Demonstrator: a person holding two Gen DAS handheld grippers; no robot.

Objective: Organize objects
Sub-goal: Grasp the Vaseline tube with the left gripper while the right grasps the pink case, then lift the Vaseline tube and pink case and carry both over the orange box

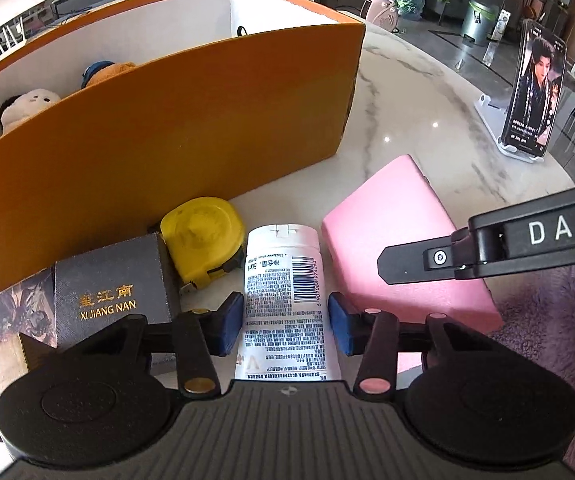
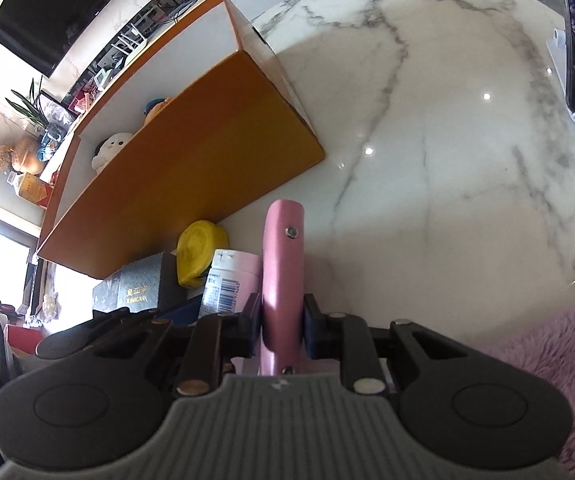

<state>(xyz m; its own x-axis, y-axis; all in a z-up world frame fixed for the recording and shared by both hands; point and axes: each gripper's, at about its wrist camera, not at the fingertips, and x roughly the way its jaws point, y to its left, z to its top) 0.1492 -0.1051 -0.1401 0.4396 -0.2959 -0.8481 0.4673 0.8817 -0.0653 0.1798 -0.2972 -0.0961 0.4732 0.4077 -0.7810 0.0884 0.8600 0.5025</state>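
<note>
Left gripper [image 1: 286,322] straddles the white tube [image 1: 283,300], pads not touching; right gripper [image 2: 280,322] clamps the pink case [image 2: 282,272].

box [image 1: 175,128]: orange, open-topped, white inside, two plush toys [image 1: 31,102] within | tube [image 1: 283,280]: white, barcoded, laid flat, cap toward box | tape measure [image 1: 203,236]: yellow, against box wall | dark carton [image 1: 115,296]: gold lettering, upright | pink case [image 1: 399,240]: tilted on edge, right of tube
</note>
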